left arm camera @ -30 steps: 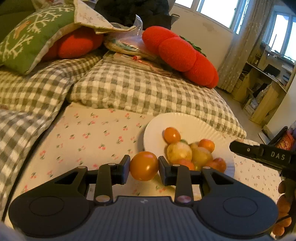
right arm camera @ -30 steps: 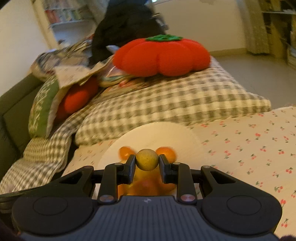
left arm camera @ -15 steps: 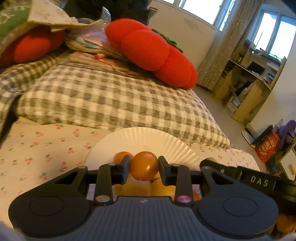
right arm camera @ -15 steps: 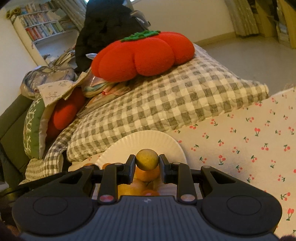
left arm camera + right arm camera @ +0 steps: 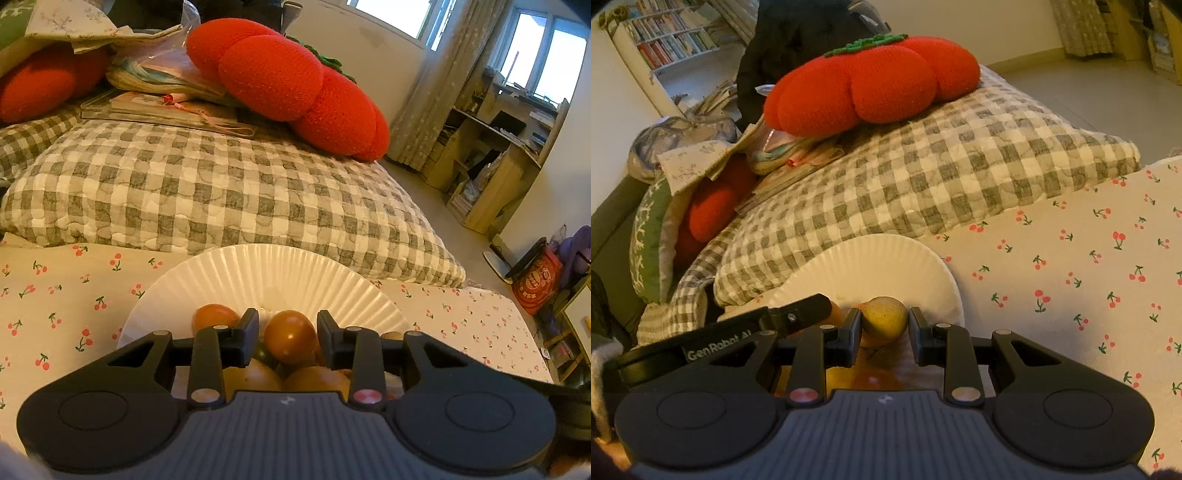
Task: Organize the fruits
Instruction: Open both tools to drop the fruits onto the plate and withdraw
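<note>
A white paper plate [image 5: 277, 277] lies on the cherry-print cloth and holds several orange and yellow fruits. My left gripper [image 5: 288, 338] hangs just over that pile, shut on an orange tomato [image 5: 290, 336] that sits low against the fruits beneath. Another orange tomato [image 5: 214, 317] lies to its left. In the right wrist view my right gripper [image 5: 884, 325] is shut on a small yellow-green round fruit [image 5: 885, 317] above the near rim of the plate [image 5: 886, 266]. The left gripper's body [image 5: 738, 336] reaches in from the left there.
A grey-checked pillow [image 5: 221, 192] lies right behind the plate, with a red tomato-shaped cushion [image 5: 288, 77] and papers on top. The cherry-print cloth [image 5: 1071, 277] spreads to the right. Wooden shelves [image 5: 498, 155] and a red bag [image 5: 535, 284] stand on the floor.
My left gripper carried the orange tomato from in front of the plate to just over the fruit pile. The right gripper sank toward the plate, and the left gripper came into its view.
</note>
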`<act>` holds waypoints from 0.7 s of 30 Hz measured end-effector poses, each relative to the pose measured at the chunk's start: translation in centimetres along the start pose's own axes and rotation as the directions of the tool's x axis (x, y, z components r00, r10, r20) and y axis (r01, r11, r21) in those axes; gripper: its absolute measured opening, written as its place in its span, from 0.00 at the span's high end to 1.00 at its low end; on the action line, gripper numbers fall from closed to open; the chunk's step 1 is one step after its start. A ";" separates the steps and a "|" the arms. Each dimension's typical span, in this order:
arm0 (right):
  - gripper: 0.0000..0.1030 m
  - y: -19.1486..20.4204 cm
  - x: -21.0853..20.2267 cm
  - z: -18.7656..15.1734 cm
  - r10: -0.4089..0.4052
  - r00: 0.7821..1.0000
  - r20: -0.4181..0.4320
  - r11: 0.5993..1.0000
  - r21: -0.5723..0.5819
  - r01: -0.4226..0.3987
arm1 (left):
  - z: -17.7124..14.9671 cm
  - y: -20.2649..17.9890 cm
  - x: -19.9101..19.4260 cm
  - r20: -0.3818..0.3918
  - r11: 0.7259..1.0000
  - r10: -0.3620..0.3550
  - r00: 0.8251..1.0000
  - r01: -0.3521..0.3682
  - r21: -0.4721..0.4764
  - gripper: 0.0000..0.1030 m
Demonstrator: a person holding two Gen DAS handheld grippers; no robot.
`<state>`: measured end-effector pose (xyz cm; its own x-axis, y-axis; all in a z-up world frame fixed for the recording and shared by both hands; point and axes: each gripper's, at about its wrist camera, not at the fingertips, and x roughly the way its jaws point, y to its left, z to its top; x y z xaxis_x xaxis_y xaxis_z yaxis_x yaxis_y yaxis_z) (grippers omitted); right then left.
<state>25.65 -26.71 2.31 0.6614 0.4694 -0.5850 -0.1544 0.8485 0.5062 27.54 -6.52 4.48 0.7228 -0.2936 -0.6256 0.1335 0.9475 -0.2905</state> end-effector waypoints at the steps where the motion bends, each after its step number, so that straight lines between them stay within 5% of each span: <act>1: 0.76 -0.1 0.0 0.0 0.001 1.000 0.004 1.000 0.004 -0.001 | 0.0 0.0 0.0 0.000 1.000 -0.001 1.000 0.001 0.000 0.73; 21: 0.63 0.8 -2.3 -0.1 -0.010 0.998 0.065 0.999 0.039 0.008 | -0.7 3.0 -6.9 0.009 0.995 -0.005 1.000 0.006 -0.095 0.52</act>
<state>23.94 -27.12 3.99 0.7093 0.4437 -0.5477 -0.1208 0.8421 0.5257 22.48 -1.74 7.40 0.7281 -0.2970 -0.6177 0.0725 0.9295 -0.3615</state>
